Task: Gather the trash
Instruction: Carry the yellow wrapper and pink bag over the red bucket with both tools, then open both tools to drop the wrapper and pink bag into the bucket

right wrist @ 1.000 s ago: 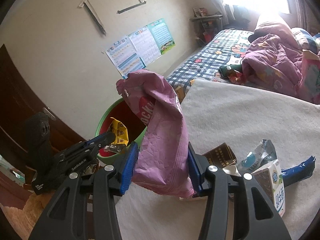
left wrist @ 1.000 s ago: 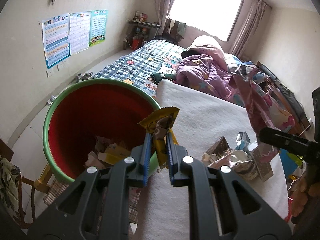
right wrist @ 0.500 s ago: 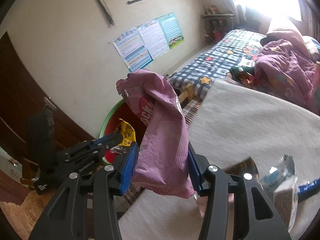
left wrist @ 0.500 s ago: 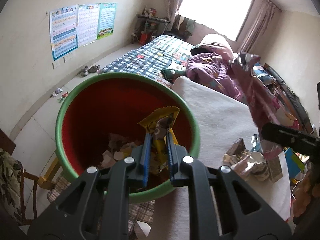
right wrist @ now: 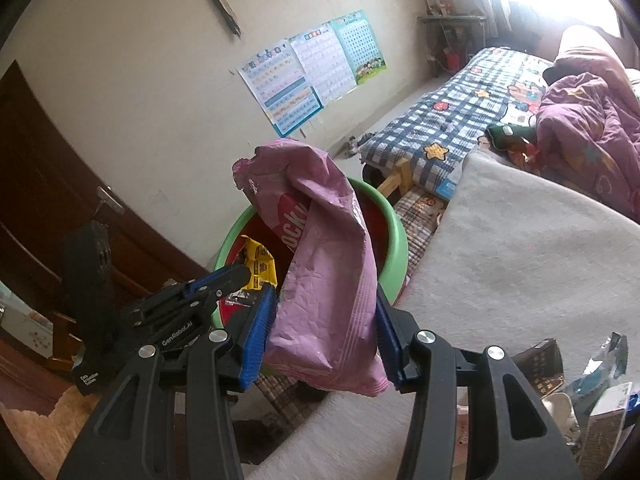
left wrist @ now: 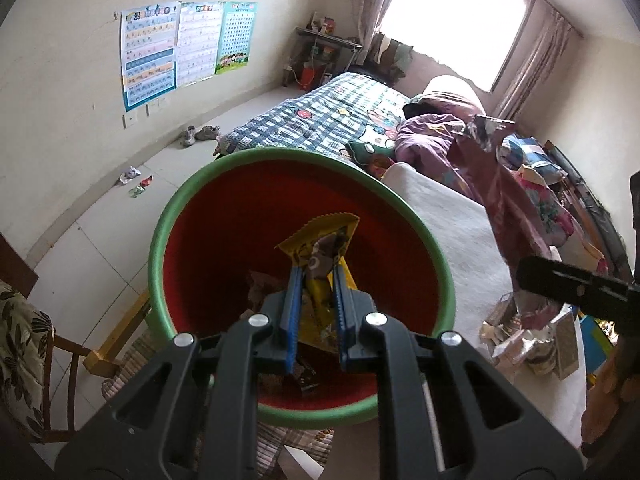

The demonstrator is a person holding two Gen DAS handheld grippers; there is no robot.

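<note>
Only right wrist view shows door (right wrist: 36, 184), left view shoes (left wrist: 199, 134).

I see yellow wrapper (left wrist: 320, 240), pink bag (right wrist: 320, 264), bin (left wrist: 192, 208) red inside with green rim, blue-white checked bedspread (left wrist: 320, 124), purple blanket (right wrist: 592, 128), maybe floral.

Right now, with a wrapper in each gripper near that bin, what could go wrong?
The pink bag in the right gripper looks to hang near the bin's green rim, not clearly over the opening, so dropped here it might land outside. It is big and crumpled and could catch on the rim. The left gripper holds its yellow wrapper over the bin, where the two could bump.
</note>
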